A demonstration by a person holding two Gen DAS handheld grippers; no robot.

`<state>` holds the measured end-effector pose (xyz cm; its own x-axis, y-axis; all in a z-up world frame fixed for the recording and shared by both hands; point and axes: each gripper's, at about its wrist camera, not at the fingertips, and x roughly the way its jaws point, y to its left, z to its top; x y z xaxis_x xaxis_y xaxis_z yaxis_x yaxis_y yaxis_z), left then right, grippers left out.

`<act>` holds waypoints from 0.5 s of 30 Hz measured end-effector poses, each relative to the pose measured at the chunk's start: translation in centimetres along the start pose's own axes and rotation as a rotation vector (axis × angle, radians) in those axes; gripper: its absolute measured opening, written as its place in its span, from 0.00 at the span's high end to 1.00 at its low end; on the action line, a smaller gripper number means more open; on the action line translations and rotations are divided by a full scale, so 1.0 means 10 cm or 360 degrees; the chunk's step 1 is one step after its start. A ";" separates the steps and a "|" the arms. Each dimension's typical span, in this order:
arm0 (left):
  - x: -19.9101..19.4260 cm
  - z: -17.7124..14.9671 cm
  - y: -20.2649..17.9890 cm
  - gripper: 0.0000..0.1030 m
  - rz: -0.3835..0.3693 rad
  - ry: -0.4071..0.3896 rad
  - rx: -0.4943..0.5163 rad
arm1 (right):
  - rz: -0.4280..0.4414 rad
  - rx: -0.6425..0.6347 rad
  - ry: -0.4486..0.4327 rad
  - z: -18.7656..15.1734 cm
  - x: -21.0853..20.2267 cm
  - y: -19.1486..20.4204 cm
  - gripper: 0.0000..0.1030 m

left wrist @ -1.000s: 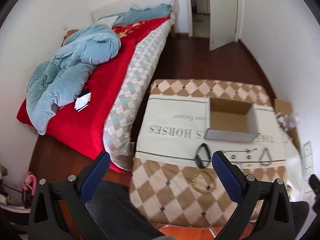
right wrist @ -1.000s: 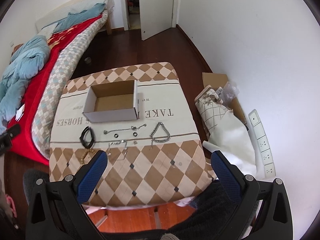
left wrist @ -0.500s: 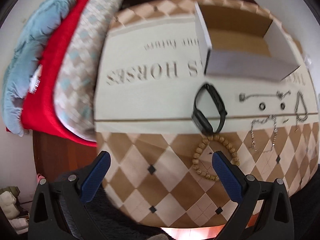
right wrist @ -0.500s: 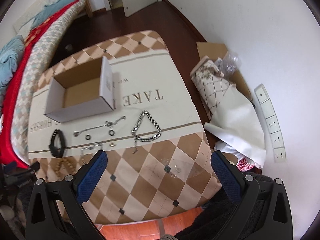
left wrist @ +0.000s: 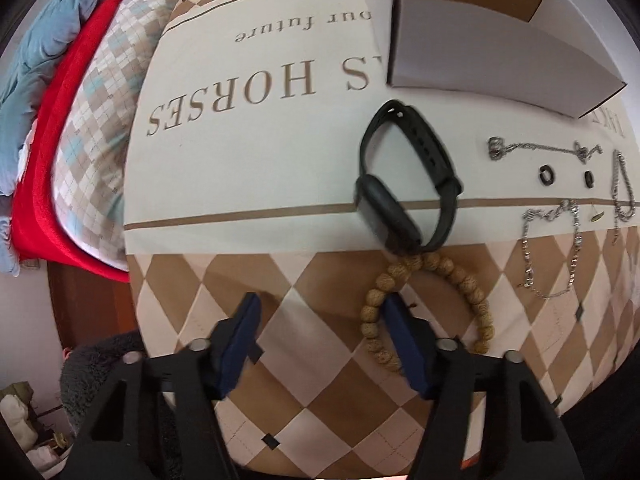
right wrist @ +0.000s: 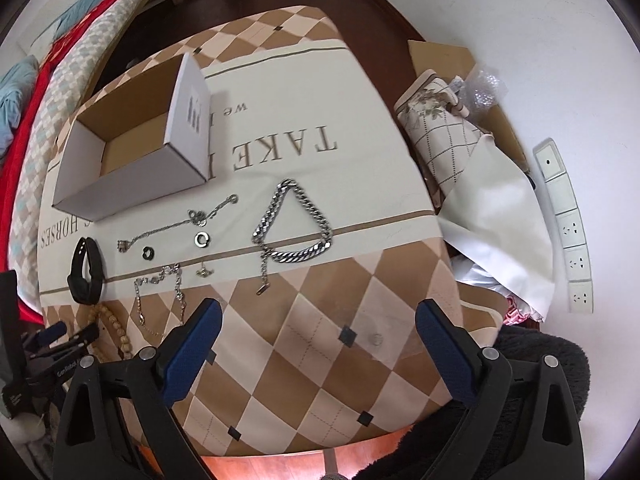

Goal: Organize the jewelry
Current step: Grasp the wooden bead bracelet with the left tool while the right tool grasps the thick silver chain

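Note:
An open cardboard box (left wrist: 480,56) (right wrist: 128,160) stands on the cloth-covered table (left wrist: 224,184). In front of it lie a black wristband (left wrist: 404,196) (right wrist: 84,272), a wooden bead bracelet (left wrist: 432,304) (right wrist: 116,328), thin silver chains (left wrist: 552,252) (right wrist: 160,292), two small rings (left wrist: 546,174) (right wrist: 201,239) and a heavy silver chain (right wrist: 296,224). My left gripper (left wrist: 320,320) is open and low over the table, its right finger (left wrist: 404,344) inside the bead bracelet's left edge. My right gripper (right wrist: 316,320) is open above the table's near side, short of the heavy chain.
A bed (left wrist: 60,120) with red and blue covers stands left of the table. Right of the table, folded cloths and cardboard (right wrist: 472,152) lie on the floor by a white wall with a socket strip (right wrist: 568,228). The left gripper also shows in the right wrist view (right wrist: 48,344).
Both grippers have come down and forward toward the table. The left gripper's jaws have narrowed and now stand at the bead bracelet. The jewelry has not moved.

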<state>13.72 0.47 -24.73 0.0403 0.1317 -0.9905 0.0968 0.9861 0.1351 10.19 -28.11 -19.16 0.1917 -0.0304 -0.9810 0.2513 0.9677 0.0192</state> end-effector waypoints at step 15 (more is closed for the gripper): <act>-0.27 -0.12 0.06 0.94 -0.0086 -0.0145 -0.0025 | -0.0023 0.0027 -0.0046 0.06 -0.01 -0.07 0.05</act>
<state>12.51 0.86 -22.03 0.1259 0.0694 -0.9896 0.0857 0.9931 0.0806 10.62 -28.91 -18.97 0.2154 -0.0516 -0.9752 0.2704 0.9627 0.0088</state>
